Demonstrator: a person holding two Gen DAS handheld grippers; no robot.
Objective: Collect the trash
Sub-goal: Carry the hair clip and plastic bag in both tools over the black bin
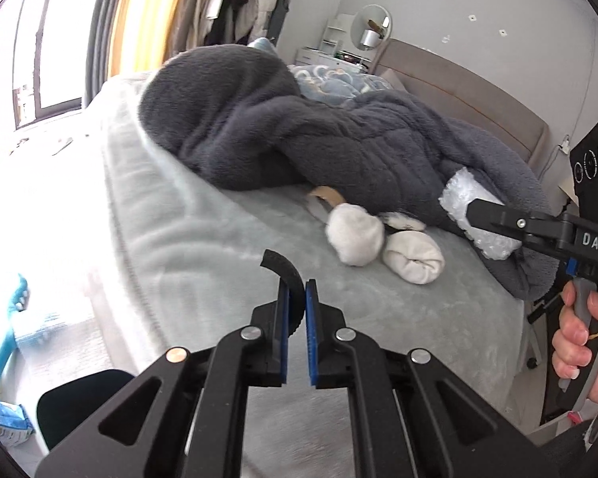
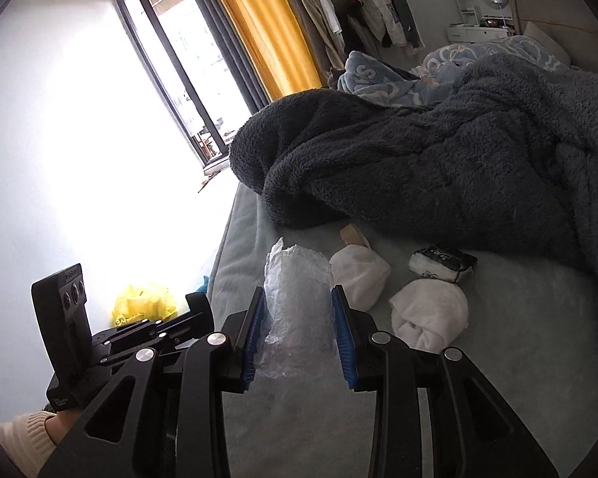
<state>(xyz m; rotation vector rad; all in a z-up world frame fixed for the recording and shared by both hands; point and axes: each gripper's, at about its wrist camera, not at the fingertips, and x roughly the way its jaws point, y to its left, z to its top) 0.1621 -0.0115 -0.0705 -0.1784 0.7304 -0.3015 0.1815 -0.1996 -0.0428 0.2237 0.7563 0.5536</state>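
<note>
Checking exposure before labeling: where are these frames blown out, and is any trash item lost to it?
Left wrist: window and floor at left clip to white. Right wrist: window and wall wash out, leaving only the yellow bag readable; the bubble wrap in the right tool stays clear. Both show fisheye bending.

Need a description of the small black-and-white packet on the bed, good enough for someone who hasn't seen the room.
Start at the big dark grey fleece blanket heaped across the bed. Along its near edge, on the pale sheet, lie two white rolled sock bundles, and the packet lies just behind them, against the blanket. It is the only flat, boxy item there, white with a black printed face, where the socks are round and plain.
</note>
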